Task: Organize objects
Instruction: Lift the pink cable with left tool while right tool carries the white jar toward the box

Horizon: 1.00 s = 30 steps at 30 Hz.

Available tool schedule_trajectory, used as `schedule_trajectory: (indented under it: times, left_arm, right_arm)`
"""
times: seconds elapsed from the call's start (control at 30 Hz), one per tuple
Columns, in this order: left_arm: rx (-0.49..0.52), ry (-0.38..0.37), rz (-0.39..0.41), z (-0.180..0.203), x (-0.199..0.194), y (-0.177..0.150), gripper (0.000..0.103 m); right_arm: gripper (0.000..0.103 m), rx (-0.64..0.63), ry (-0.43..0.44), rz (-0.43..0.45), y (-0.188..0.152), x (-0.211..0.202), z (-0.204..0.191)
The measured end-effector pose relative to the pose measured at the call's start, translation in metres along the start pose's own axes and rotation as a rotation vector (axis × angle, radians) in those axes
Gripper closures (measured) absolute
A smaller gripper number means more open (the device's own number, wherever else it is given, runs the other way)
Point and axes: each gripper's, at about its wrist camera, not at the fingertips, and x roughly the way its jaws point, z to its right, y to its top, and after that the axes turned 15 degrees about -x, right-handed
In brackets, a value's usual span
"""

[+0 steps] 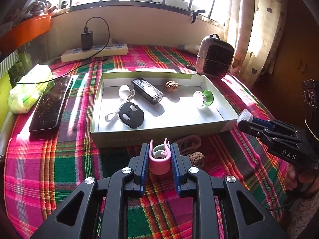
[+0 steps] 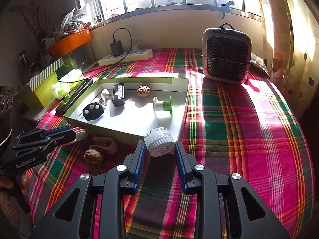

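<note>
Plaid-covered bench (image 2: 229, 123), one. Heater (image 2: 226, 57), one, whole grille seen only in right view. Open box (image 1: 159, 129), one, holding five items: black lighter-like case (image 1: 147, 90), black key fob (image 1: 131, 115), green-rimmed spool (image 1: 203, 98), walnut (image 1: 171, 86), white plug piece (image 1: 124, 91). Phone (image 1: 50, 107), one, clear only in left view. Pink clips, two: pink clip (image 1: 159, 159) clamped in left gripper (image 1: 159, 147) just before box front; second clip (image 2: 104, 144) lying on cloth. Small white jar (image 2: 159, 144) gripped by right gripper (image 2: 159, 145) at box corner. Second walnut (image 2: 93, 157) outside box.
</note>
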Motion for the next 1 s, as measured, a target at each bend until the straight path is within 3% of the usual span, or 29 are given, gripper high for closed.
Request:
schedule_trajectory:
  times: [0.63, 1.0]
  left_arm:
    - [0.016, 0.039, -0.080, -0.003, 0.018, -0.019, 0.082]
    - [0.036, 0.071, -0.056, 0.002, 0.024, -0.018, 0.082]
  right_arm:
    - [0.072, -0.008, 0.030, -0.028, -0.010, 0.009, -0.008]
    - [0.072, -0.009, 0.039, -0.033, -0.011, 0.011, -0.010]
